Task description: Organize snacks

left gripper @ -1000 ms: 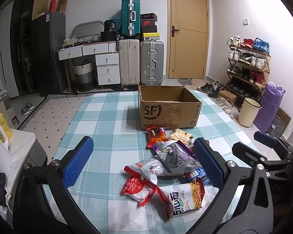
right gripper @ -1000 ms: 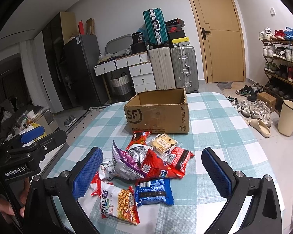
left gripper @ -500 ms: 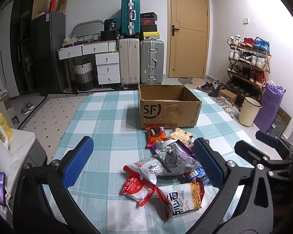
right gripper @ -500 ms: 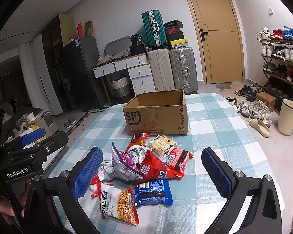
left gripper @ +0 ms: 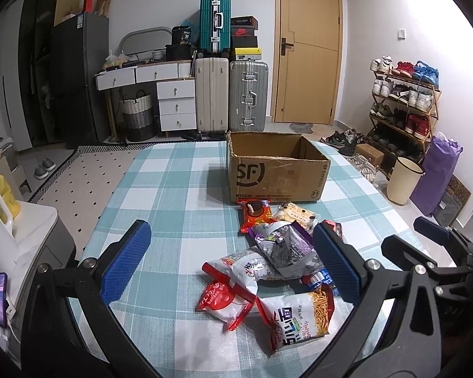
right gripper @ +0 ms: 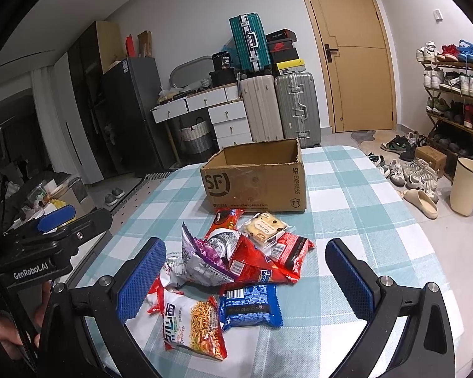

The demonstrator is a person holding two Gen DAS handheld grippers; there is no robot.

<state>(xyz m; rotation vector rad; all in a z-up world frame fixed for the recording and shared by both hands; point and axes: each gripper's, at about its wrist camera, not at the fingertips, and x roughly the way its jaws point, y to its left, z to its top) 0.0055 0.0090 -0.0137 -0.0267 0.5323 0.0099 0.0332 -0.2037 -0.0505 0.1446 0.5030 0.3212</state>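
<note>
A pile of snack packets lies on the checked table in front of an open, empty cardboard box (left gripper: 276, 170) (right gripper: 255, 178). The pile holds a purple-silver bag (left gripper: 283, 247) (right gripper: 205, 256), a white noodle-snack bag (left gripper: 298, 318) (right gripper: 194, 326), a blue packet (right gripper: 252, 304), a red-white bag (left gripper: 225, 302), red packets (right gripper: 288, 252) and a biscuit packet (left gripper: 296, 215) (right gripper: 265, 225). My left gripper (left gripper: 233, 263) is open and empty, above the near side of the pile. My right gripper (right gripper: 246, 274) is open and empty, over the pile. Each gripper shows at the edge of the other's view.
The table (left gripper: 173, 189) has a teal and white checked cloth. Behind it stand suitcases (left gripper: 230, 94), white drawers (left gripper: 176, 100) and a door (left gripper: 309, 47). A shoe rack (left gripper: 403, 104) and a cream bin (left gripper: 403, 179) stand on the right.
Both views have shifted only slightly; the grippers stay open and the snacks and box have not moved.
</note>
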